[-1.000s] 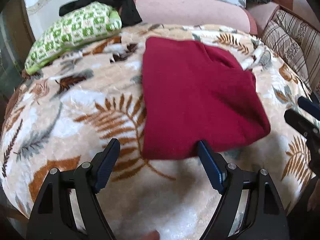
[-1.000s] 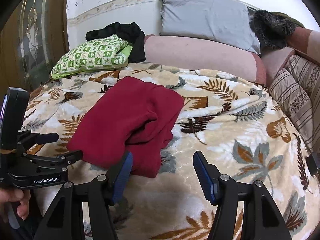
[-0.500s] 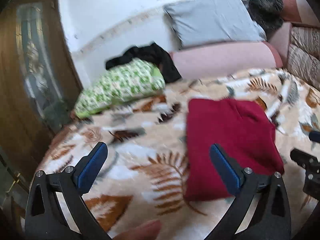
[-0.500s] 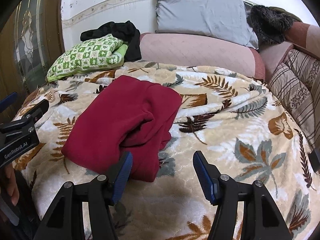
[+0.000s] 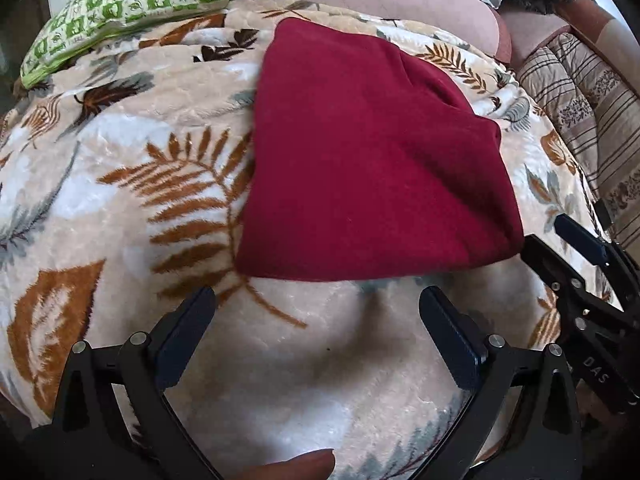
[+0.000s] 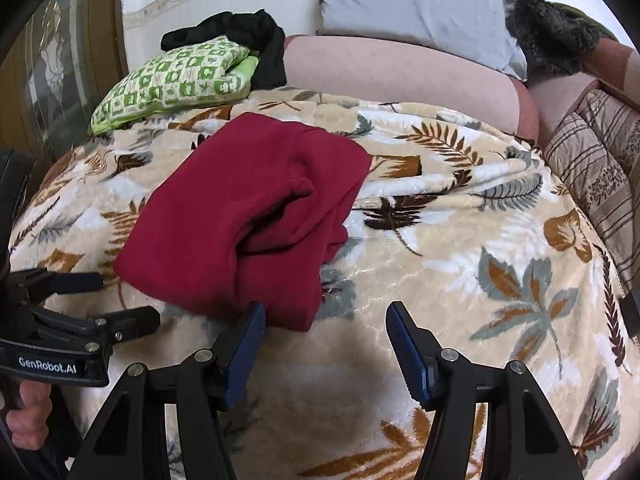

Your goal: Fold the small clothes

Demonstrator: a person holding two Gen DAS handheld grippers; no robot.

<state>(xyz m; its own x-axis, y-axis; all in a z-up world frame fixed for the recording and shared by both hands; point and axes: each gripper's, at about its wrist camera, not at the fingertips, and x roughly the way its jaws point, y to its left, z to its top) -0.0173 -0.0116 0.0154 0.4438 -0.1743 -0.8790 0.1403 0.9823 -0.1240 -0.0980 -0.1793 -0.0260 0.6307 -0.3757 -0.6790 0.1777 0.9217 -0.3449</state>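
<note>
A dark red fleece garment (image 5: 360,160) is seen lying folded on a plush blanket (image 5: 120,184) printed with brown and grey leaves on cream, which is spread over a bed. The garment is placed near the bed's front edge, toward its left side as viewed from the right wrist camera. Its nap is soft and matte; in the right wrist view (image 6: 240,224) its open side is shown, where rounded, stacked layers and a deep crease are visible.

The left claw (image 5: 318,312) is held spread just in front of the garment's near hem, with nothing between its blue ribbed pads. The right claw (image 6: 326,324) is likewise spread and empty, its left pad just beside the garment's near corner.

At the bed's far left corner a green checked cushion (image 6: 176,80) is set, with black cloth (image 6: 248,36) behind it. A grey pillow (image 6: 416,8) is propped against the wall above a pink bolster (image 6: 400,76).
</note>
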